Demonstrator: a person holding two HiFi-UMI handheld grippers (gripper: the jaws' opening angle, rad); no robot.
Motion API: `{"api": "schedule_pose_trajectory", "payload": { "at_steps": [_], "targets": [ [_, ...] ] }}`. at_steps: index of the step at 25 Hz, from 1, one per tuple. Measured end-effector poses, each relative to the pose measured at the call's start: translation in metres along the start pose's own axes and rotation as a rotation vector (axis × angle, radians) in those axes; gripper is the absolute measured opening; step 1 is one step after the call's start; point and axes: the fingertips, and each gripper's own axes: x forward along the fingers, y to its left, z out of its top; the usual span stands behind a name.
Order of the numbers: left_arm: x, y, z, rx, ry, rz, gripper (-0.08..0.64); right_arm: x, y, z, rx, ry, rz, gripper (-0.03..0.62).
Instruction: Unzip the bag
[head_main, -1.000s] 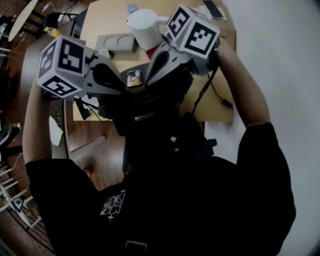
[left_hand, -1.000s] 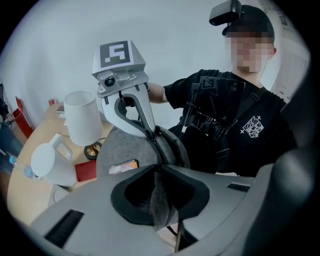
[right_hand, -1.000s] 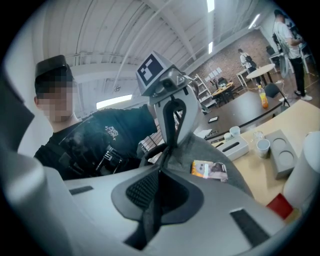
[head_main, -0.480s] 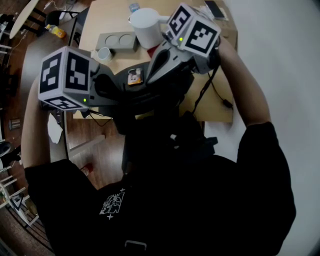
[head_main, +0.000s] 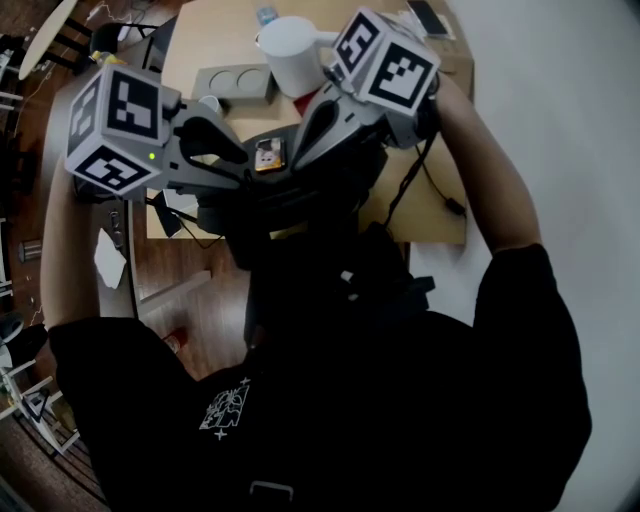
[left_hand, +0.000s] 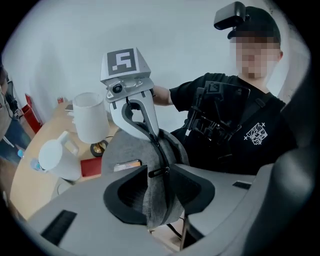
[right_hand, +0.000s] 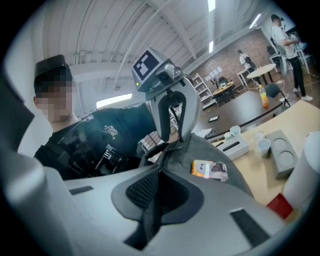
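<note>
The grey bag is held up between your two grippers, over the near edge of the surface. Right gripper: jaws pinched on the bag's end. Left gripper: jaws just opening (zip pull stands loose between them).

Left tool, jaws just opened, and right tool converge on the dark bag at centre; white jug at twelve o'clock.

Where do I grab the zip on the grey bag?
Best pinch the small black tab, coming from the bag's free end. It sticks out sideways across the zip line, and the right gripper holds the other end.
</note>
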Motion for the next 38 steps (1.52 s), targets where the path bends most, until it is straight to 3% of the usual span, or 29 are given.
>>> {"api": "schedule_pose_trajectory", "payload": {
  "at_steps": [7, 12, 18, 26, 34, 38],
  "targets": [
    [0.007, 0.010, -0.005, -0.067, 0.056, -0.062, 0.158, 0.001, 0.001, 0.000, 0.004, -0.004, 0.005, 0.014],
    [0.014, 0.005, -0.010, -0.110, 0.073, -0.166, 0.158, 0.000, 0.001, 0.000, 0.003, -0.006, 0.008, 0.014],
    [0.023, 0.007, -0.011, -0.119, 0.102, -0.200, 0.158, 0.000, 0.002, 0.001, 0.003, -0.007, 0.014, 0.014],
    [0.022, 0.001, -0.012, -0.043, 0.125, -0.143, 0.125, 0.000, 0.002, 0.001, 0.003, -0.008, 0.017, 0.014],
    [0.006, 0.008, -0.027, -0.063, 0.140, -0.047, 0.127, 0.000, 0.001, 0.001, 0.002, -0.008, 0.016, 0.012],
    [0.018, 0.011, -0.027, -0.045, 0.154, -0.057, 0.127, 0.001, 0.002, 0.000, 0.004, -0.005, 0.015, 0.012]
  ]
}}
